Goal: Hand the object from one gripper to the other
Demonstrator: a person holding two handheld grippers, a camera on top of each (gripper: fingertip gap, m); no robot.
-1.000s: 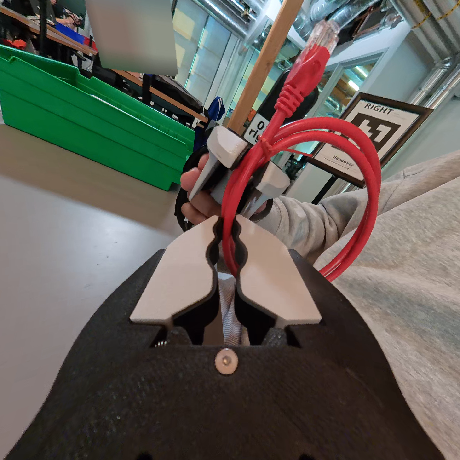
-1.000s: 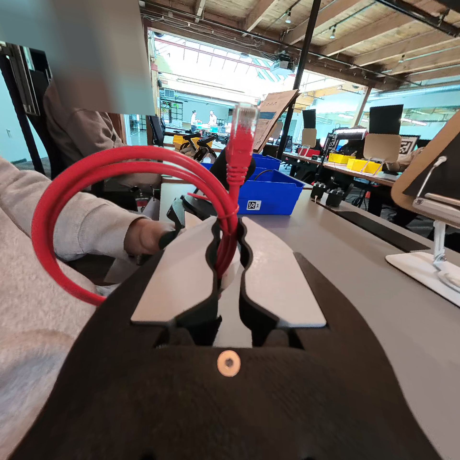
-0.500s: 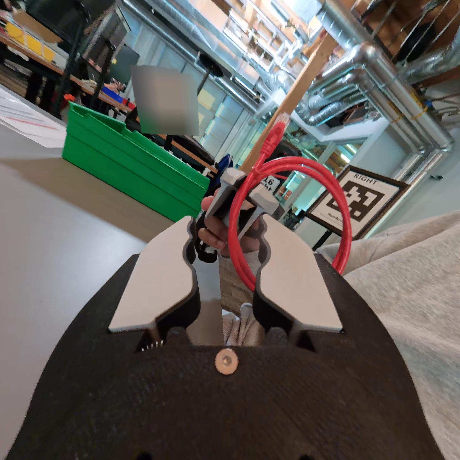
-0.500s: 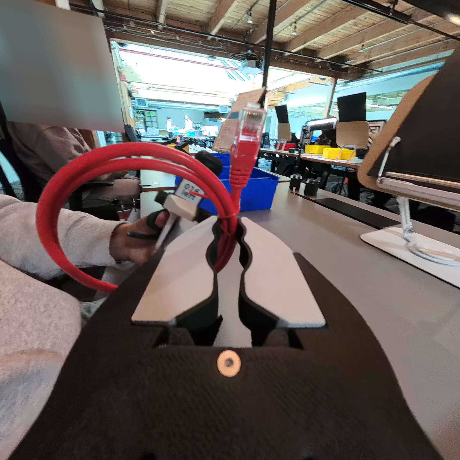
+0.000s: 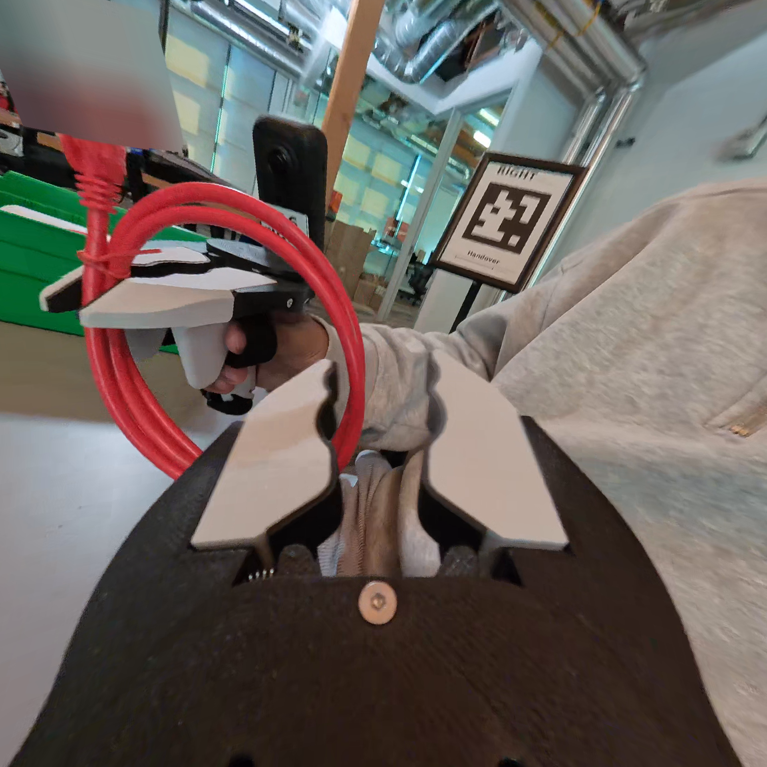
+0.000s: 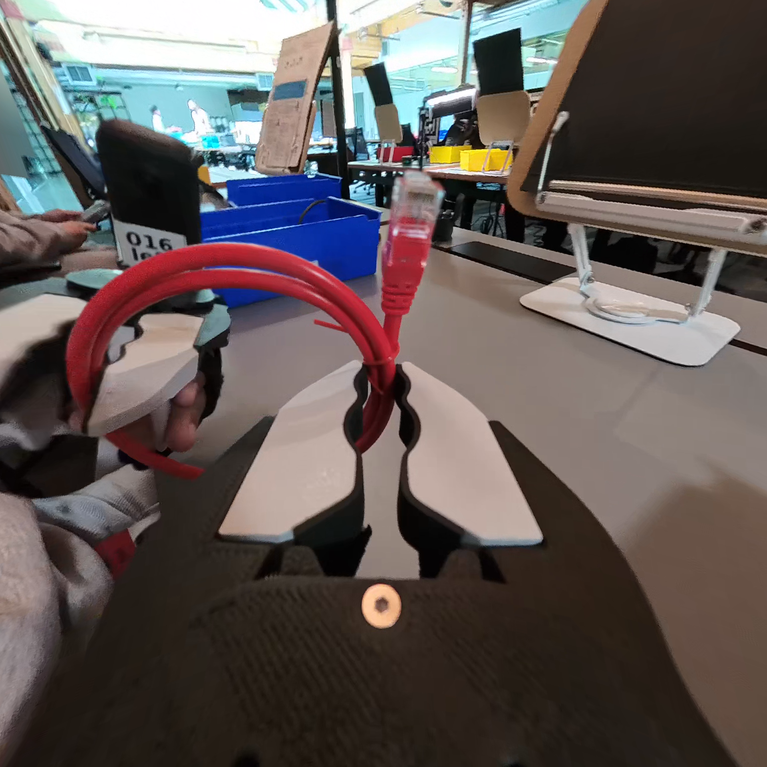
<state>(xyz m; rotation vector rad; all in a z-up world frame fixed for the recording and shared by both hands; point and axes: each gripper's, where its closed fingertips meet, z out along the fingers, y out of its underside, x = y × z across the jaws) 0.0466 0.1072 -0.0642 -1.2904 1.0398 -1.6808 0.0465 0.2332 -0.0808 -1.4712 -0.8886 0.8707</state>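
My right tool clamped the light, springy red cable coil at its tied neck, above the surface, while my left tool gaped empty.

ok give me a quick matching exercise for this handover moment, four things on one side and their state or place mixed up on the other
Things:
1. left tool
2. right tool
3. red cable
4. blue bin

States or places:
A. coiled in a loop, plug pointing up
B. open, holding nothing
C. on the table behind the coil
D. shut on the cable

Pairs: 1-B, 2-D, 3-A, 4-C
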